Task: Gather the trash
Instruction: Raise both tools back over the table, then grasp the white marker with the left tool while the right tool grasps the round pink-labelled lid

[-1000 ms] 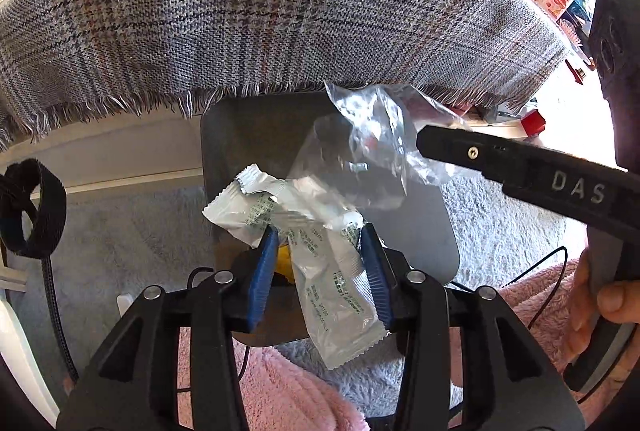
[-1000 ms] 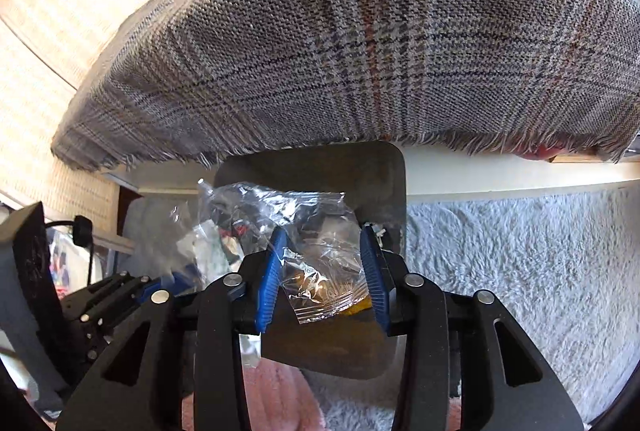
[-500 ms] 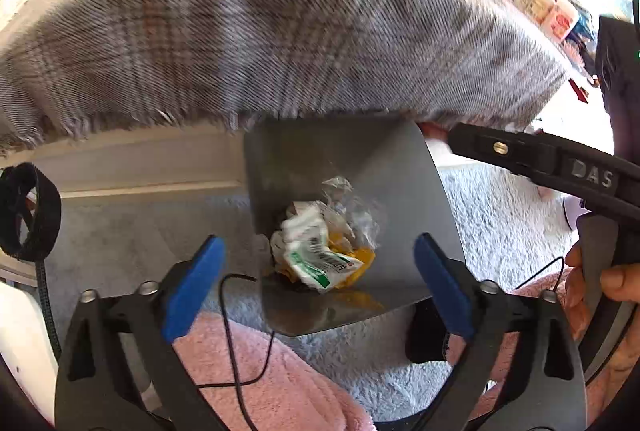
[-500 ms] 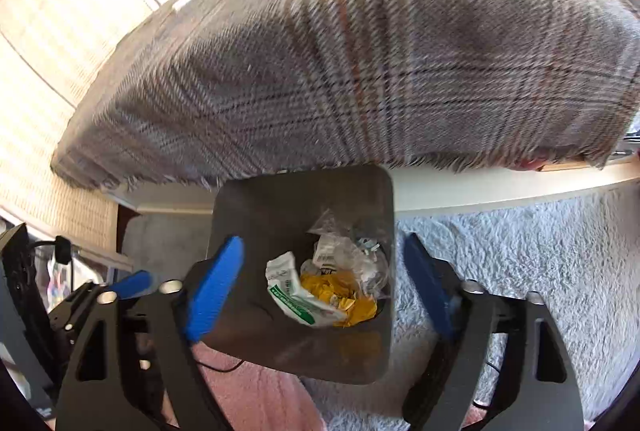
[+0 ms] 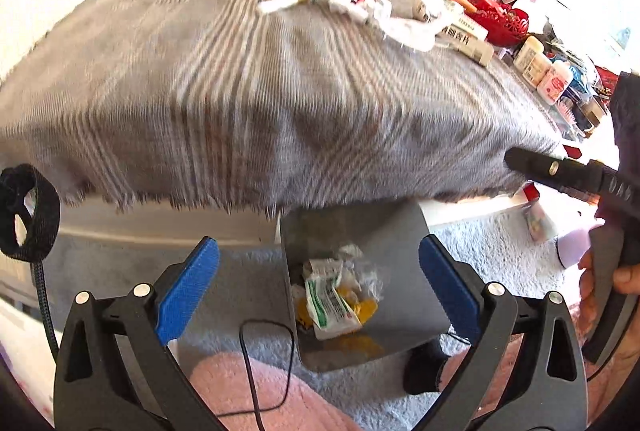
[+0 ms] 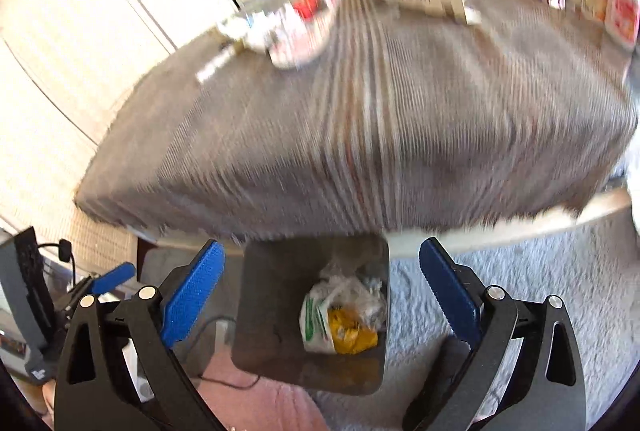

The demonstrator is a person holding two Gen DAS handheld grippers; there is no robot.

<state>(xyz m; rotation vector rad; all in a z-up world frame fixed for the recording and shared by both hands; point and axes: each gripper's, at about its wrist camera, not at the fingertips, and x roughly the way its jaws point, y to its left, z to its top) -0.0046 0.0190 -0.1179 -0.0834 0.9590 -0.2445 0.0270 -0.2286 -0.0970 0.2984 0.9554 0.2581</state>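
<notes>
1. Sunlit and cluttered, the room has a pale shaggy carpet [image 5: 492, 247] on the floor and white panelled walls behind.
2. Most of both views is filled by a counter draped with a grey plaid cloth [image 5: 280, 103] whose fringed edge hangs over a white rim; the views are blurred.
3. On the far part of the cloth lie loose wrappers [image 5: 352, 5], a flat printed box [image 5: 466, 37], a red basket [image 5: 498, 21] and small bottles [image 5: 542, 71].
4. Below the cloth's edge, on the carpet, stands a grey square bin [image 6: 276, 295], open at the top.
5. Inside the bin sits the trash [image 5: 336, 297]: a white packet with green print, clear crumpled plastic and something yellow, all lying at the bottom.
6. Left gripper [image 5: 318, 289] hangs above the bin; its jaws have just been opening and stand spread wide, with nothing between them.
7. Right gripper [image 6: 322, 295] also hangs above the bin; its jaws have just been opening too and stand wide and empty.
8. A hand [image 5: 608, 295] grips the right gripper's handle.
</notes>
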